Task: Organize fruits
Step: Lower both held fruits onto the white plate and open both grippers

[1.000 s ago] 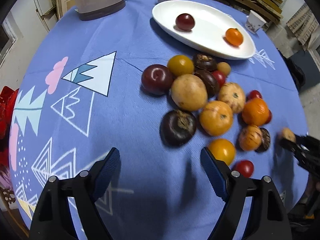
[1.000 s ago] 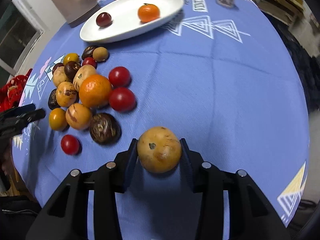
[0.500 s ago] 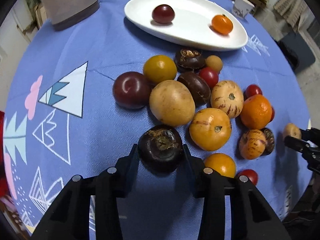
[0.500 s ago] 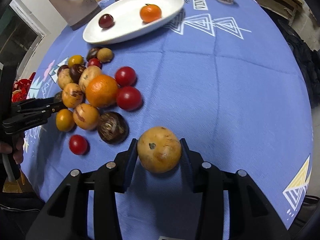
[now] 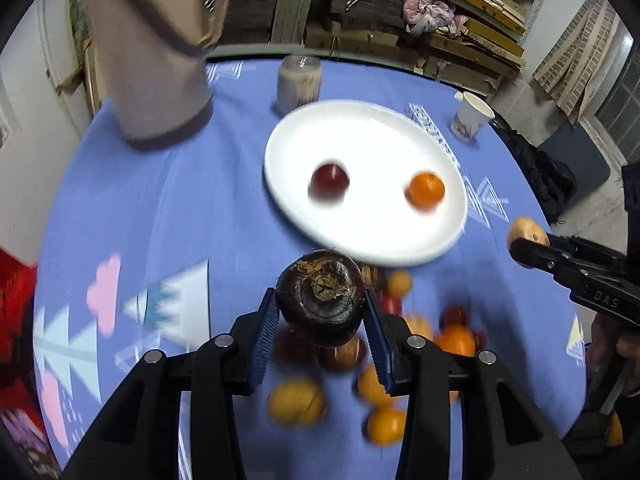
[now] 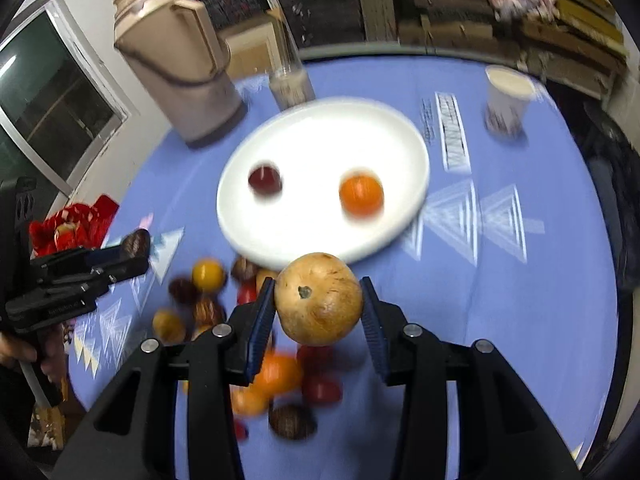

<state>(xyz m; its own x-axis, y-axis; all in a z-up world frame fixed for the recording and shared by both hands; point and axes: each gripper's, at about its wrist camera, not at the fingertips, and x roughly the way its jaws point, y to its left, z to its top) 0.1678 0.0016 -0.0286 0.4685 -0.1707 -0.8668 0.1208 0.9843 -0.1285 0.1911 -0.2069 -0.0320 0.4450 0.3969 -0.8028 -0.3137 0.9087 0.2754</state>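
Fruit is split three ways: two pieces held up off the bench, two on the white plate, the rest in a loose heap on the blue cloth near the plate's closest rim. The left tongs pinch a dark brown round fruit between their blue pads, stem scar facing the camera, raised above the heap, which is blurred below. The right tongs pinch a tan round fruit the same way, above red, orange and brown pieces. On the plate lie a dark red fruit and an orange one, apart from each other, neither touching the rim. In the left view the right tongs appear at the right edge with the tan fruit at their tip; in the right view the left tongs show at the left edge. Beyond the plate stand a glass jar just beside its far rim, a tall beige jug to the left, and a paper cup to the right. Wooden boards fill the shelves behind.
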